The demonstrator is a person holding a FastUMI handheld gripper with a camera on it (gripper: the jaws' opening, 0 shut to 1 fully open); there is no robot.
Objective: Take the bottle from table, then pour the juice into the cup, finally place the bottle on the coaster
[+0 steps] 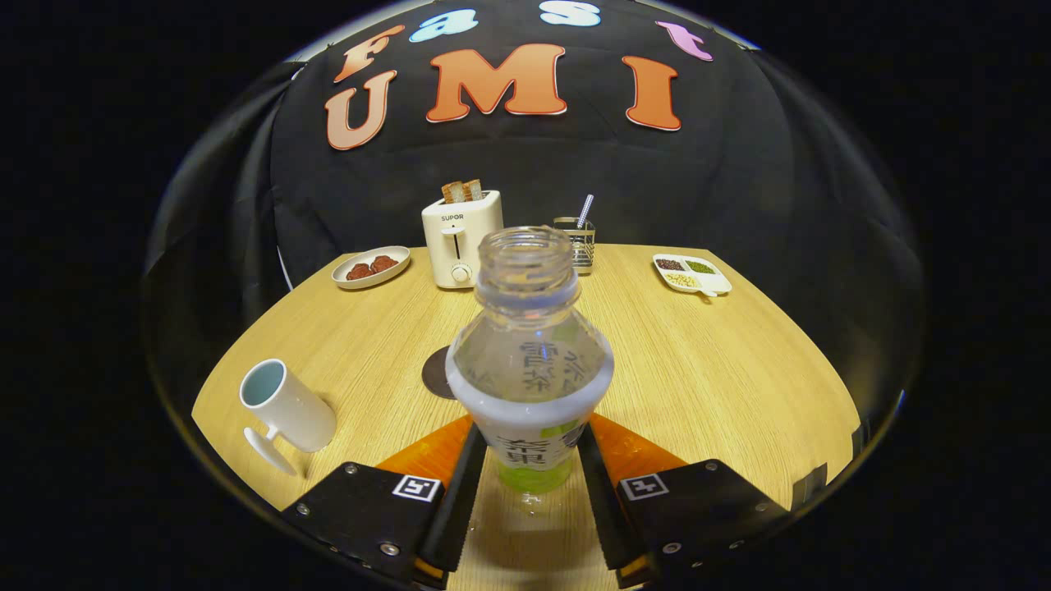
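Wall: black cloth (739,213), creased, hanging beyond the claw (530,484)
Table: light wood grain (706,369), spreading under and ahead of the claw
Light: soft glare on the tabletop

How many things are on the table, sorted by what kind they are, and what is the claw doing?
Bottles: 1, the bottle, uncapped, with both fingers of the claw pressing on it
Cups: 1, the white cup
Coasters: 1, the dark coaster
Toasters: 1, the toaster
Dishes with food: 2, the plate and the divided dish
Holders: 1, the holder
Total: 7
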